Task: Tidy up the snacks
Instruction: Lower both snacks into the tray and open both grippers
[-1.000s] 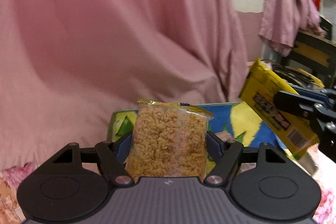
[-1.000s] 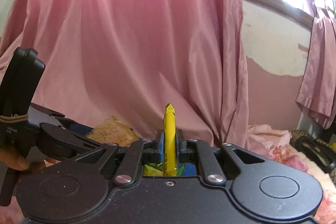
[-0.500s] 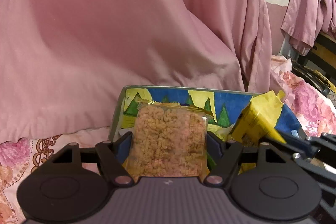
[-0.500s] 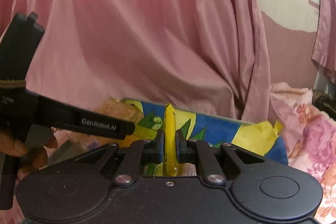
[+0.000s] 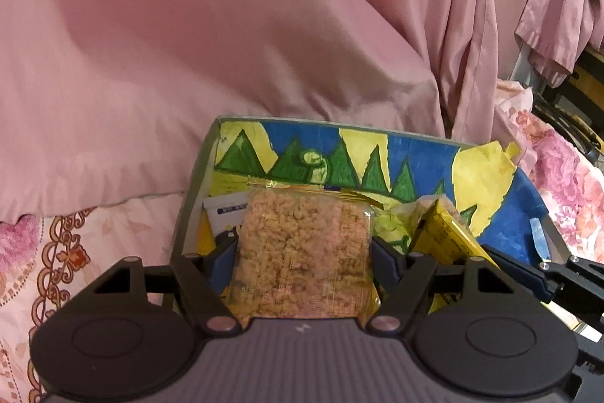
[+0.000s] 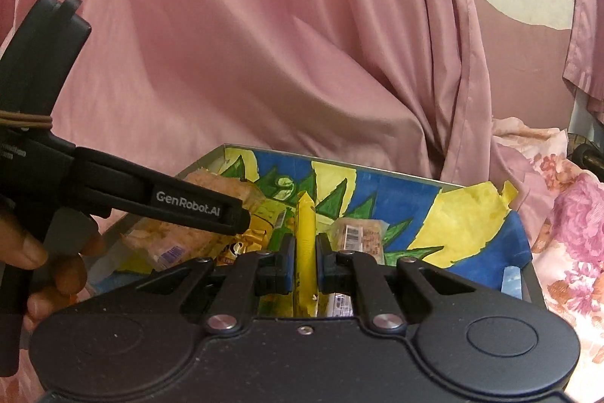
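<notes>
left wrist view, centre: left gripper (image 5: 304, 252) clamps light, crushable noodle pack (image 5: 302, 248) by its sides; right gripper (image 6: 305, 265) pinches thin, limp yellow sachet (image 6: 305, 244) over box (image 5: 415, 138).

A clear packet of tan crumbly snack (image 5: 304, 253) stands upright over the painted box (image 5: 415, 153). Beside it, a yellow packet (image 6: 305, 252) is held edge-on, above other wrapped snacks (image 6: 358, 237) lying inside.
</notes>
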Tool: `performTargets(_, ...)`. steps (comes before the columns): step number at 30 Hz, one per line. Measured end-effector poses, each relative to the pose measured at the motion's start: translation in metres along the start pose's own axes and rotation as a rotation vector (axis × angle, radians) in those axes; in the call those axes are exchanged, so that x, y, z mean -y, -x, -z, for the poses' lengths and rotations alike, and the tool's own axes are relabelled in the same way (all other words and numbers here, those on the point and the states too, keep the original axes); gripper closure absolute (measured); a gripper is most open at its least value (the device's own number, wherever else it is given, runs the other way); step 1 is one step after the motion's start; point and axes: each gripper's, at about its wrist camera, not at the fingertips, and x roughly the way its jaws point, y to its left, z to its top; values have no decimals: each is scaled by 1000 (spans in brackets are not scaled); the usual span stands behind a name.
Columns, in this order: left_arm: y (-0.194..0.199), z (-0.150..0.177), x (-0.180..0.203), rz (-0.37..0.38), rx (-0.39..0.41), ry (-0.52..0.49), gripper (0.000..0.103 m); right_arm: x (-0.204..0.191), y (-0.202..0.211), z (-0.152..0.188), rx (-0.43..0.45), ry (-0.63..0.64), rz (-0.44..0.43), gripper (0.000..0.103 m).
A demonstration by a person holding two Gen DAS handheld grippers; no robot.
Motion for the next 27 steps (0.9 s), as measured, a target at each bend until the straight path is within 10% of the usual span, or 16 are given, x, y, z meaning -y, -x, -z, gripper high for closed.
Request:
performTargets(19,27,3,-7,13,44,96,6,7,22,-1,11,5,18,67)
performTargets(27,78,2,-10,15,182,115,0,10,64,-17,96,-9,64,31)
